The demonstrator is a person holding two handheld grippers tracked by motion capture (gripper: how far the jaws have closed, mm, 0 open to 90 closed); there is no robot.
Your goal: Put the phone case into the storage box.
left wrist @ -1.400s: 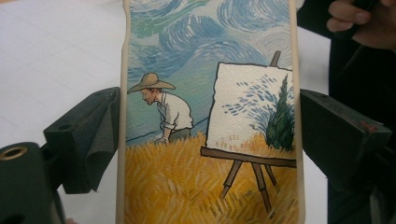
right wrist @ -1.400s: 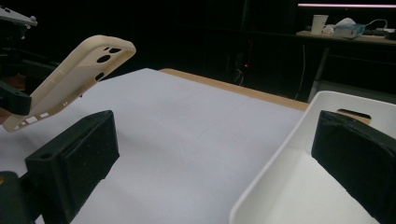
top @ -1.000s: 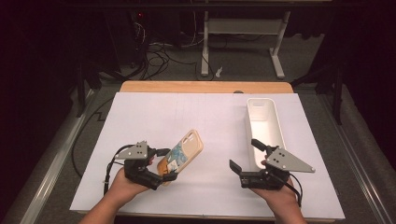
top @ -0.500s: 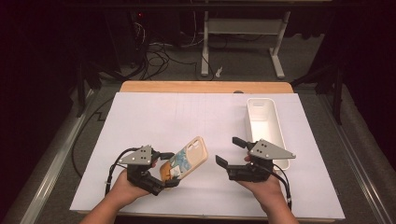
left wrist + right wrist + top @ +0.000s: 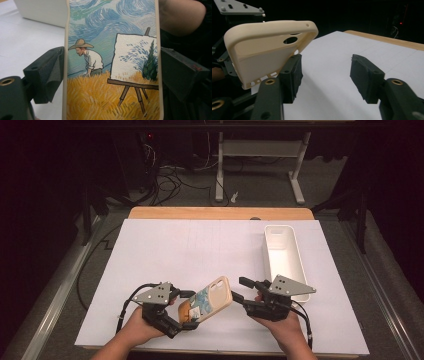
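A cream phone case (image 5: 214, 296) with a painted picture of a man at an easel (image 5: 112, 62) is held up over the white table sheet (image 5: 175, 250). My left gripper (image 5: 190, 310) is shut on it, one pad on each long edge (image 5: 53, 72). My right gripper (image 5: 239, 289) sits just right of the case's camera end, open. Its jaws have just been closing. In the right gripper view only bare sheet lies between them (image 5: 325, 72), and the case's plain inner side (image 5: 267, 47) hangs above and beyond one jaw.
A long white bin (image 5: 285, 255) stands on the right side of the sheet, close behind my right hand. The table's wooden edge (image 5: 220, 213) runs along the back, with cables and a stand's legs on the floor beyond.
My right gripper has moved left, up to the case's end, and its jaws have narrowed. My left gripper has kept the case in about the same place.
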